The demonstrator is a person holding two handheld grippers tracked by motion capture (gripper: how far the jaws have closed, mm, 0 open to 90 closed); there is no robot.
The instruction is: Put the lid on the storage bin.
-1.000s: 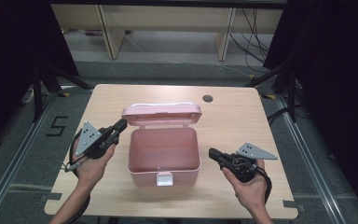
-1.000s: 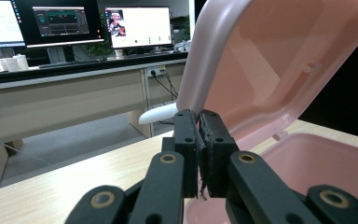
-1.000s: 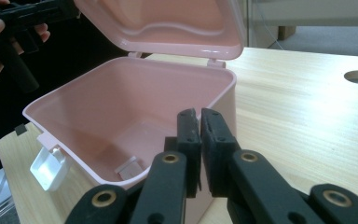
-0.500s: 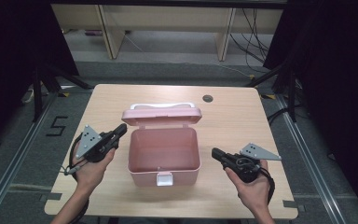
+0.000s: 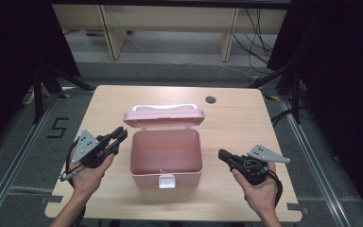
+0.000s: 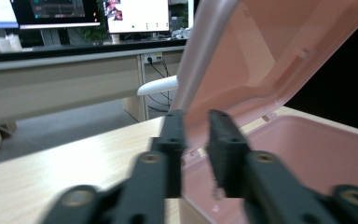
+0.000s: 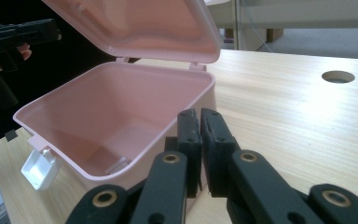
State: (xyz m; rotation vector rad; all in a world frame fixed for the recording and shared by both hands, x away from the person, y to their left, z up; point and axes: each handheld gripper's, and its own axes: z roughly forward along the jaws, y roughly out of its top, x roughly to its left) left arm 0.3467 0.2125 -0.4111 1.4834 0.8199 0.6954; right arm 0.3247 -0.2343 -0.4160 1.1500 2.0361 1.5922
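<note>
A pink plastic box (image 5: 134,161) stands open at the middle of the table, its lid (image 5: 163,119) tipped up at the far side with a white handle (image 5: 163,107) behind it. A white latch (image 5: 166,181) hangs on the near wall. My left gripper (image 5: 120,135) hovers just off the lid's left corner. Its jaws have just been opening and stand apart in the left gripper view (image 6: 196,130), with the lid's edge (image 6: 200,60) beyond the gap and no pad pressing on it. My right gripper (image 5: 222,154) lies right of the box, shut and empty (image 7: 199,122).
The wooden table (image 5: 241,123) has a round cable hole (image 5: 211,100) at the far right of the box. Bare wood lies on both sides of the box. Desk legs and cables stand on the floor beyond the table's far edge.
The left gripper has come slightly back off the lid's left corner and its jaws have parted. The lid stays up. The right gripper has hardly moved.
</note>
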